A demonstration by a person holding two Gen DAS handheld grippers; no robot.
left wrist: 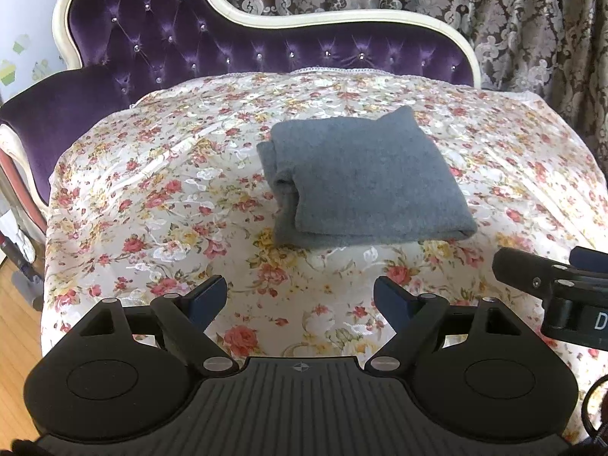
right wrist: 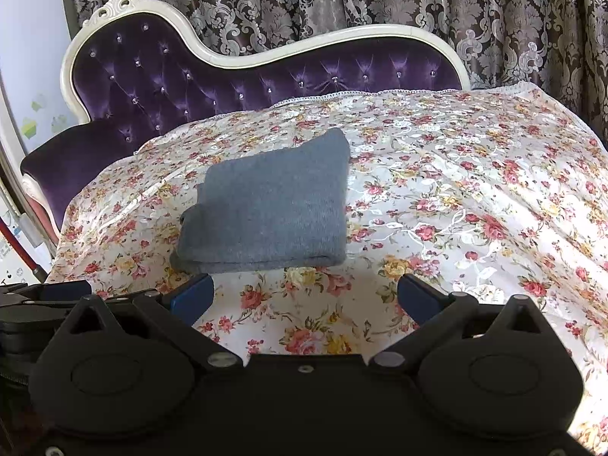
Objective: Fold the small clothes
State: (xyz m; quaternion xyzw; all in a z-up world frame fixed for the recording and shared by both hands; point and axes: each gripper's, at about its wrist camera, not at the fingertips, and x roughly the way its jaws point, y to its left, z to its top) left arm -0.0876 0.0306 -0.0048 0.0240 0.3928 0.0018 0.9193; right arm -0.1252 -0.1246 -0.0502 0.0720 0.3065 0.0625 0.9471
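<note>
A purple tufted sofa (left wrist: pixel 159 49) carries a floral cloth (left wrist: pixel 152 197). On the cloth lies a folded grey garment (left wrist: pixel 364 178), ahead of both grippers and touching neither. The left gripper (left wrist: pixel 300 296) and right gripper (right wrist: pixel 304 292) hover spread wide, holding nothing.

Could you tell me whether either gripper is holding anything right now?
Nothing: left gripper and right gripper are open, short of the folded grey garment.

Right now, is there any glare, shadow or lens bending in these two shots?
Left wrist view: fisheye curves the floral cover; sheen on its left. Right wrist view: shadow under the grey folded garment front edge; sheen right of it; corners vignetted. Both views are reasonably sharp.
</note>
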